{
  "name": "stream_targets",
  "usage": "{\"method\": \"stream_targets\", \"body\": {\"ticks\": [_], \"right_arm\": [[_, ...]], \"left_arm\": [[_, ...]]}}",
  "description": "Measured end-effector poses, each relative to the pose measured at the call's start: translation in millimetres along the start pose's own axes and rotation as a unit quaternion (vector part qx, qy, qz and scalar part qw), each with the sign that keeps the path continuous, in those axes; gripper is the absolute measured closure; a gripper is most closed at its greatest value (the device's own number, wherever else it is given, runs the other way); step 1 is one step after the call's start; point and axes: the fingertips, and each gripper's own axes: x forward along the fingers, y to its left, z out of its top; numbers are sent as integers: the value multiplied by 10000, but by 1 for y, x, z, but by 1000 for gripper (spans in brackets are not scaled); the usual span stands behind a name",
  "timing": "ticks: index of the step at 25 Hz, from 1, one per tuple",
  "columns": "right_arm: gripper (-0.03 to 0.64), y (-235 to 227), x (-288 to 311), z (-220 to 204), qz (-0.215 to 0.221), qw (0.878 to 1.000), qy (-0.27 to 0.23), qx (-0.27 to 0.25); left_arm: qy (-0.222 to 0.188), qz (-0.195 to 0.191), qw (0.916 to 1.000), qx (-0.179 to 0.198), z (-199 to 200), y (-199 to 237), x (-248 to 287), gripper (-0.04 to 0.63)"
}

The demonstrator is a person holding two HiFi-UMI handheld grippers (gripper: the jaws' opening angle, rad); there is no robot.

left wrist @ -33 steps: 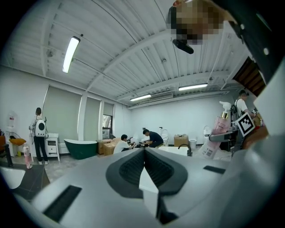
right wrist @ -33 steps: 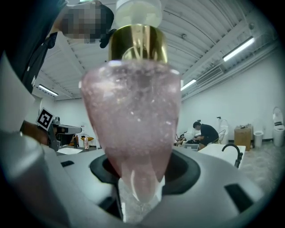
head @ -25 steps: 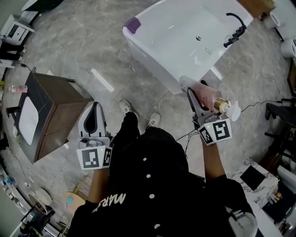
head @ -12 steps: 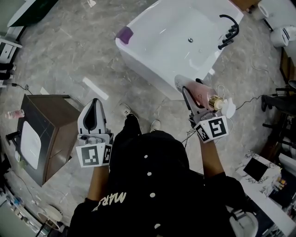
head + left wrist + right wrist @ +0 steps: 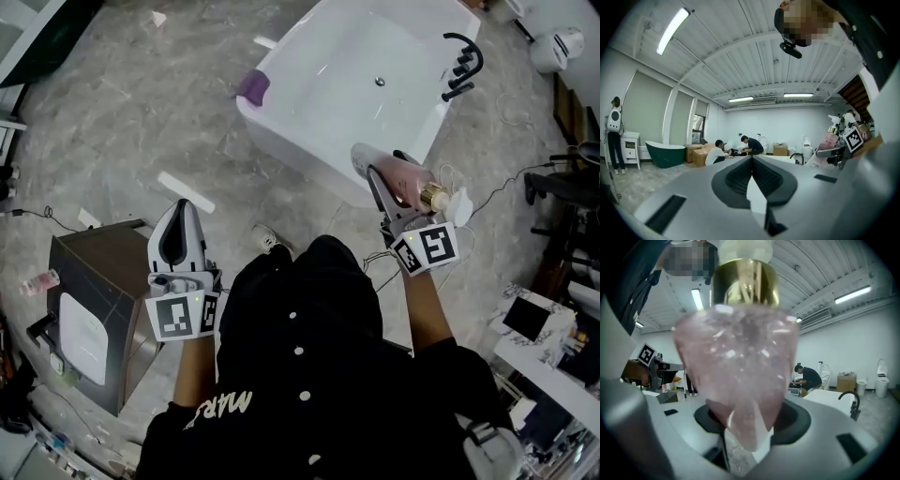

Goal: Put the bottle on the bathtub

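Pink pump bottle (image 5: 409, 188) sat clamped in the right tongs (image 5: 375, 174), in the air near the white bathtub (image 5: 298, 141) edge, not yet on it. Left tongs (image 5: 182, 217) were clenched and empty. Carry step; next likely needs reaching the rim, standing the bottle upright, releasing.

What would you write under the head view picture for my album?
Right gripper holds a pink bottle near the white bathtub; left gripper shut, empty.

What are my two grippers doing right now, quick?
Left tongs: closed, nothing between them.
Right tongs: closed on the pink bottle.
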Motion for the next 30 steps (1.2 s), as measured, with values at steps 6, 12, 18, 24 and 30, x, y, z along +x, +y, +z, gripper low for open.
{"method": "stream_targets", "body": {"ticks": [6, 12, 18, 24, 30], "right_arm": [[390, 6, 30, -23, -3, 9997, 246, -25], [390, 3, 67, -66, 340, 9982, 463, -191], [390, -10, 108, -128, 812, 9918, 933, -323], [390, -16, 138, -194, 1160, 9840, 1242, -534], [390, -12, 153, -263, 1345, 9756, 1698, -342]], "left_arm": [[131, -417, 9990, 34, -5, 9, 27, 584], [306, -674, 9972, 65, -15, -6, 54, 584], [729, -677, 9950, 119, -36, -22, 82, 584], [1116, -817, 9904, 60, -59, -45, 110, 584], [1465, -924, 9849, 77, -84, -60, 125, 584]]}}
